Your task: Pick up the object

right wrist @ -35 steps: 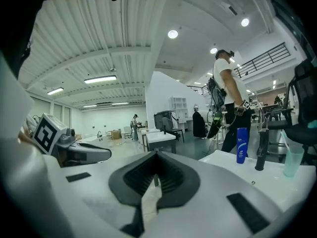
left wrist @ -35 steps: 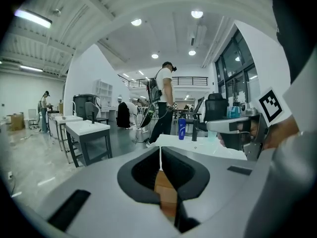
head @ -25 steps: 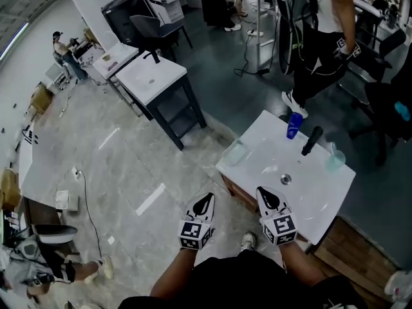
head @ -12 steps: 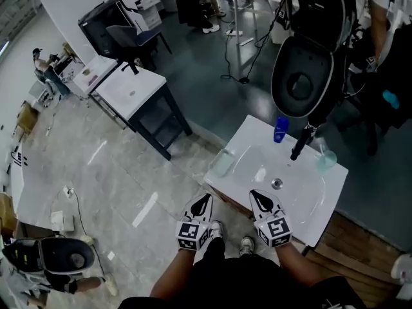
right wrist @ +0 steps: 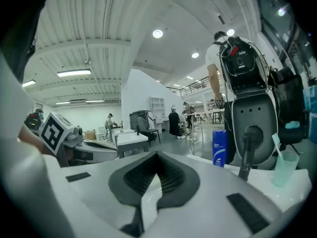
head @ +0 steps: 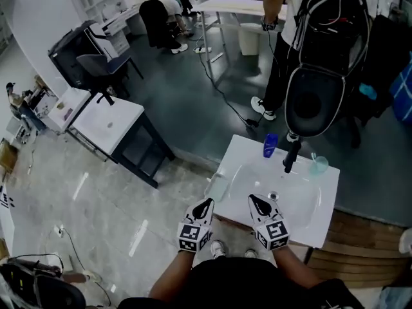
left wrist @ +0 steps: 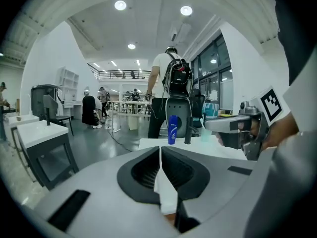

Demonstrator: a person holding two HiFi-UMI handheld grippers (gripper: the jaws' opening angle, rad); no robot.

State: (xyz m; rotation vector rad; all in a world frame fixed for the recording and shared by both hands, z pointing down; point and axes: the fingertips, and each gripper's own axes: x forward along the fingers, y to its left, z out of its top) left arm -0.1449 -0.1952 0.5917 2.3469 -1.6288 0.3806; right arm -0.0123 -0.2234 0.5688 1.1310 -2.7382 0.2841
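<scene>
The white bench (head: 325, 201) with its sunken basin looks smooth and glossy, like glazed ceramic. At its far edge the blue bottle (head: 270, 145) is shiny plastic, the black tap (head: 290, 156) looks matt, and the pale green cup (head: 318, 165) is translucent plastic. To the left, the pale stone floor (head: 96, 192) is polished and reflective. To the right, the brown wooden planks (head: 364, 240) look dull. The left hand-held gripper (left wrist: 160, 155) and the right hand-held gripper (right wrist: 157, 155) have matt grey plastic shells with black ribbed pads (left wrist: 143, 170).

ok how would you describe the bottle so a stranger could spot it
Find the white sink unit directly ahead of the person. Along its far edge stand three things; the bottle is leftmost, beside the black tap. It is the only solid blue one, unlike the pale see-through cup.
</scene>
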